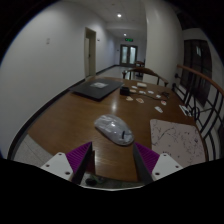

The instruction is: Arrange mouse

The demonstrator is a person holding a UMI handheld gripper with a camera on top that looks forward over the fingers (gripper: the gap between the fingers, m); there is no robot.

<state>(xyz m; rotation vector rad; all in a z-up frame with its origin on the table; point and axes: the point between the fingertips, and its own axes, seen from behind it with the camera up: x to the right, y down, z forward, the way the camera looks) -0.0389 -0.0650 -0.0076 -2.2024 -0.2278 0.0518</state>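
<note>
A grey computer mouse [114, 128] lies on the brown wooden table [70, 115], just ahead of my fingers and slightly right of the middle between them. My gripper [112, 158] is open and empty, its purple pads [79, 157] standing wide apart above the table's near part. The mouse is beyond the fingertips, not between them.
A white printed sheet [176, 138] lies right of the mouse. A dark laptop or folder [95, 88] lies at the far left of the table, with several small white items [150, 92] farther back. Chairs stand at the far right. A white object [35, 152] sits at the near left.
</note>
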